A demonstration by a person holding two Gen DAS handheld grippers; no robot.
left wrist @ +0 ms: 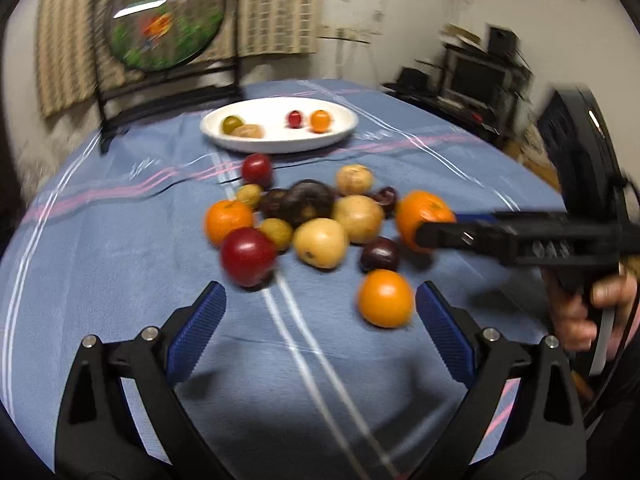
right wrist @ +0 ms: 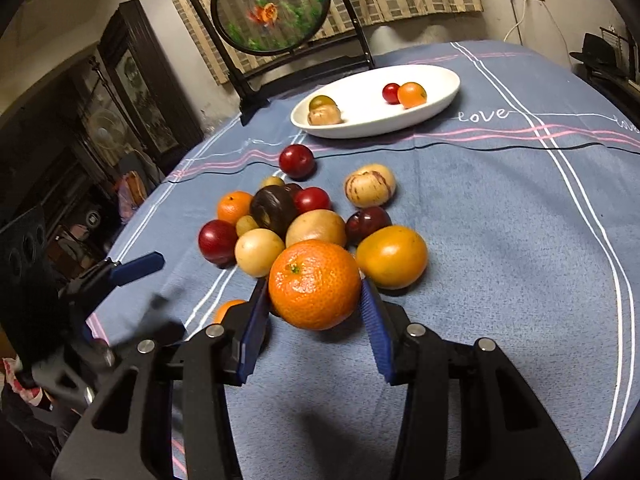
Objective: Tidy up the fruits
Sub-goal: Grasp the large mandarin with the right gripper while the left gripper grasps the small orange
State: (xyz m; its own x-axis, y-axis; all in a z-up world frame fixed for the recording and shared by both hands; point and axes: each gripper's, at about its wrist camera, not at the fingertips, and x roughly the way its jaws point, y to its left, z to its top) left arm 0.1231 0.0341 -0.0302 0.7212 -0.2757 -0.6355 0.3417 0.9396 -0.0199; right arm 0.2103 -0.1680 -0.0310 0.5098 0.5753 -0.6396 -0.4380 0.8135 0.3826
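Note:
A big orange point(right wrist: 315, 283) sits between the blue pads of my right gripper point(right wrist: 316, 312), which press on both its sides, at the near edge of a fruit pile point(right wrist: 296, 216) on the blue tablecloth. From the left wrist view the right gripper point(left wrist: 426, 234) reaches in from the right and is clamped on that orange point(left wrist: 420, 210). My left gripper point(left wrist: 320, 312) is open above the cloth with nothing between its fingers. A smaller orange point(left wrist: 385, 298) lies just inside its right finger, and a red plum point(left wrist: 248, 256) lies ahead of its left one.
A white oval plate point(right wrist: 400, 130) at the back of the table holds several small fruits. Behind it stands a round fish picture in a black frame point(right wrist: 272, 4). A dark cabinet point(right wrist: 132, 80) is off the table's left, and shelves point(left wrist: 480, 76) off its right.

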